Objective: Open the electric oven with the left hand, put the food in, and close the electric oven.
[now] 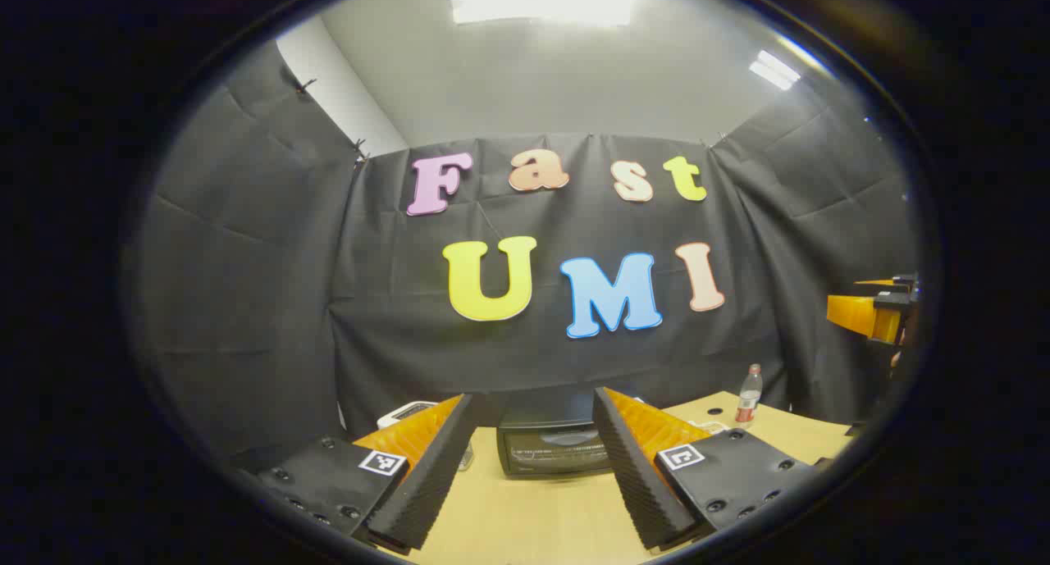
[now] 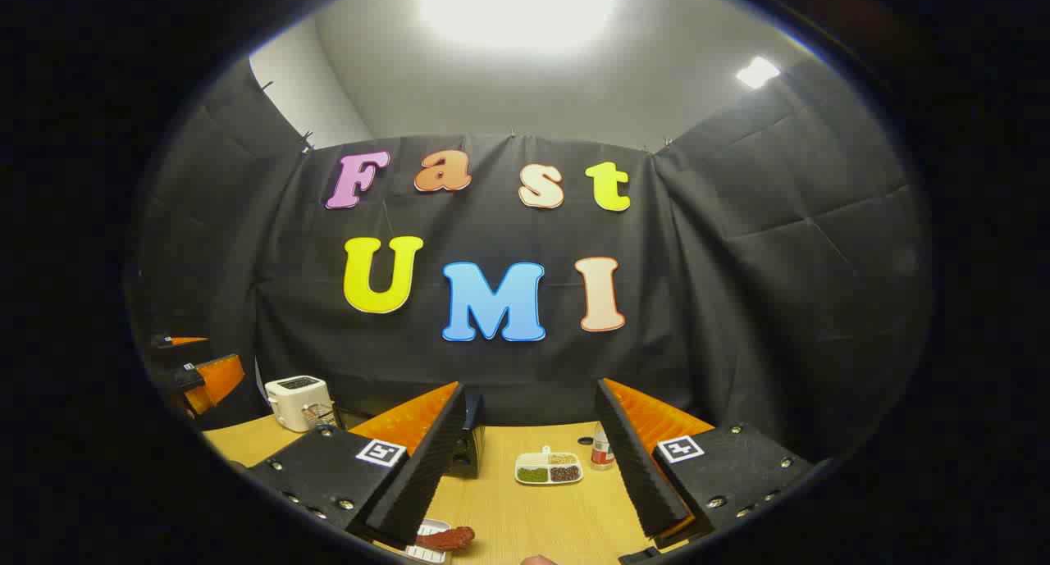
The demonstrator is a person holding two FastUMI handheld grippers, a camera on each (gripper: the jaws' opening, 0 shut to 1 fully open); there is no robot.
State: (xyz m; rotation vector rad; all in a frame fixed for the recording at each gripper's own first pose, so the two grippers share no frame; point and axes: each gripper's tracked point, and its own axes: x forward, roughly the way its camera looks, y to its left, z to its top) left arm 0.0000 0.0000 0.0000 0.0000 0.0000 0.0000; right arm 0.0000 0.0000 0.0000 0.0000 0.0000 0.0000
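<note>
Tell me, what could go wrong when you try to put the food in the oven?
The oven door looks closed, so it must be opened first. The left gripper is open and aimed at it, but could miss the handle. The reddish food lies on a small tray near the table edge, below the open right gripper; a clumsy grab might knock it off.
</note>
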